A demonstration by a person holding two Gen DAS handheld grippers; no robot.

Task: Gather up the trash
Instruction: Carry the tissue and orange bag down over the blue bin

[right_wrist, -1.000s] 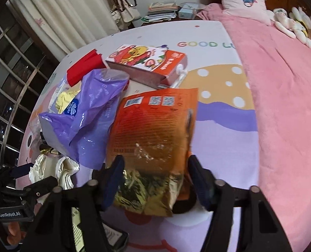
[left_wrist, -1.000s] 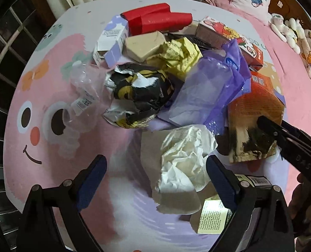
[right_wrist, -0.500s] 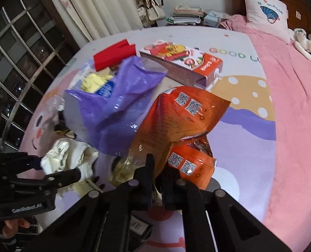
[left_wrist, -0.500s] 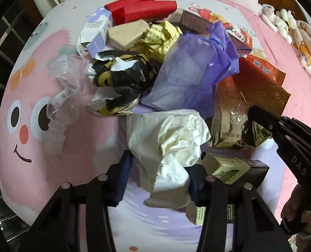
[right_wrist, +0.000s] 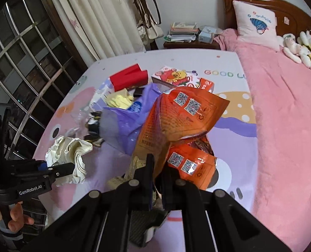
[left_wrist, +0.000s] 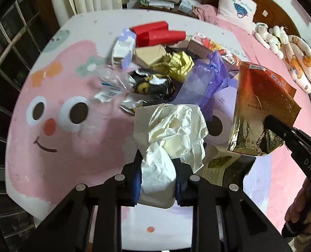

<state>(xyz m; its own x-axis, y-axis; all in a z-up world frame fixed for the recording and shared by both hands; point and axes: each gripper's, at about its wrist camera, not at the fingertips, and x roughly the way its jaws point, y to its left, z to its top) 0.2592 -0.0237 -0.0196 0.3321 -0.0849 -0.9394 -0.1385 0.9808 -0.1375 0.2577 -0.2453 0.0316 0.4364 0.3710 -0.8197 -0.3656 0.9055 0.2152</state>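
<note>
My left gripper [left_wrist: 157, 169] is shut on a crumpled white paper wad [left_wrist: 172, 134] and holds it above the cartoon-print mat [left_wrist: 71, 151]; the wad also shows in the right wrist view [right_wrist: 68, 155]. My right gripper [right_wrist: 157, 168] is shut on an orange and gold foil snack bag [right_wrist: 176, 126], lifted off the mat; the bag shows in the left wrist view [left_wrist: 258, 109]. The trash pile behind holds a purple plastic bag [left_wrist: 199, 84], a black and yellow wrapper [left_wrist: 153, 84], yellow crumpled paper [left_wrist: 176, 65], red boxes [left_wrist: 157, 34] and a clear plastic bottle [left_wrist: 109, 82].
A second orange snack bag [right_wrist: 189, 163] lies on the mat under the held one. A dark box with a printed label [left_wrist: 224, 166] lies near my left gripper. A cartoon carton [right_wrist: 176, 78] sits at the back. A pink bed [right_wrist: 285, 109] borders the right.
My left gripper closed on the white paper wad and lifted it. My right gripper closed on the orange snack bag and raised it off the mat.
</note>
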